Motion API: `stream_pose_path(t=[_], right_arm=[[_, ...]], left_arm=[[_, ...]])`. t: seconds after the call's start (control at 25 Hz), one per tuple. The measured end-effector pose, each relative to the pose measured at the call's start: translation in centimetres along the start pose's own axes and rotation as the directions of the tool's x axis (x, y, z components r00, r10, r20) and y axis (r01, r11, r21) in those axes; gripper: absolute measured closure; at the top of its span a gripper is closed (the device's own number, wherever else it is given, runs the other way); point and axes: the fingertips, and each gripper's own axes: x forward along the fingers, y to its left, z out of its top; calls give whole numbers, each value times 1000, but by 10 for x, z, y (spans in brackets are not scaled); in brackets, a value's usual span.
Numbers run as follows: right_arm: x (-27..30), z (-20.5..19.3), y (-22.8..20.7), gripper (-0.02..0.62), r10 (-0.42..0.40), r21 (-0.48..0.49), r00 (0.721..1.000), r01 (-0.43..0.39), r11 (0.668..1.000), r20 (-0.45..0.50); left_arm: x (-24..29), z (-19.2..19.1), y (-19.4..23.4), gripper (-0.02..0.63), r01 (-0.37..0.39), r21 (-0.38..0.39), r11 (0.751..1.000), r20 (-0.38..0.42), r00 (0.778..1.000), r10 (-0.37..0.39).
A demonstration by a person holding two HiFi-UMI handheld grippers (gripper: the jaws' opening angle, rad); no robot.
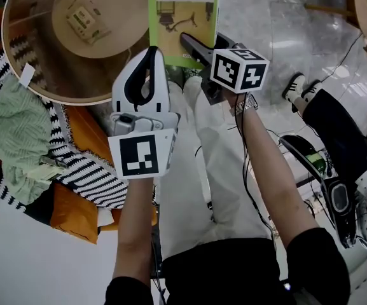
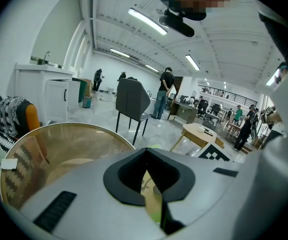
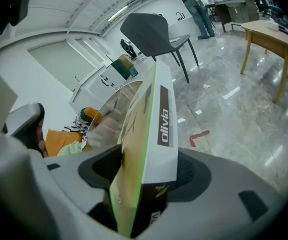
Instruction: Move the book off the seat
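Book, a thin glossy paperback with a white cover and lime-green edge, stood at 12 o'clock in the head view. It was clear of the soft orange seat at 8 o'clock and over the polished stone floor. The right hand-held gripper had its jaws spread, with the book loose between them, so this was probably the release. Next it should draw back without tipping the book. The left hand-held gripper was closed and empty.

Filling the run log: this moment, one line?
left gripper: shut, empty | right gripper: open, book between jaws | book by round table
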Motion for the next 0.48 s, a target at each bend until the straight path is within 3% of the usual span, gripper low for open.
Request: stream_pose_path(t=[0.48], right_arm=[[20, -2, -16, 281, 38, 44, 999, -39, 998, 19]], left_arm=[[4, 0, 7, 597, -10, -4, 1000, 13, 1000, 10]])
